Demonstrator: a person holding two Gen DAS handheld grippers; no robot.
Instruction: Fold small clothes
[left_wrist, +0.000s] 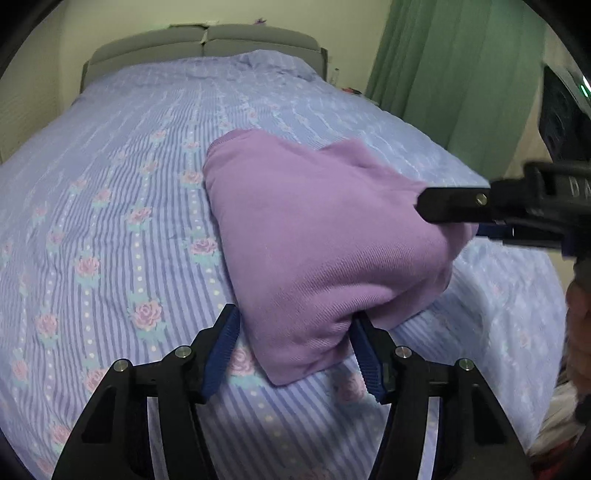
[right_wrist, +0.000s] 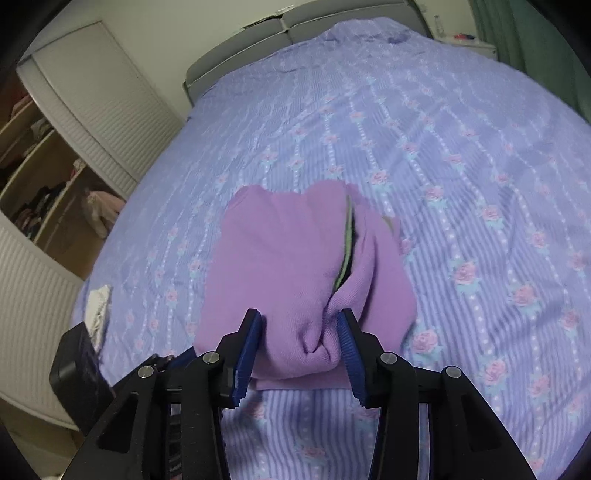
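A small purple knit garment (left_wrist: 317, 236) lies bunched and partly lifted on the bed. My left gripper (left_wrist: 295, 325) stands wide open around its near corner; the cloth sits between the blue pads without being pinched. My right gripper (right_wrist: 301, 328) has a fold of the same garment (right_wrist: 295, 266) bunched between its blue pads, jaws partly closed on it. In the left wrist view the right gripper (left_wrist: 424, 210) reaches in from the right and meets the garment's right edge. A dark green-edged opening (right_wrist: 347, 240) shows in the garment.
The bed has a lilac striped cover with pink roses (left_wrist: 110, 221) and a grey headboard (left_wrist: 207, 40). A green curtain (left_wrist: 443, 74) hangs at the right. An open wardrobe with clothes (right_wrist: 44, 177) stands left. A white cloth (right_wrist: 98, 302) lies near the bed's left edge.
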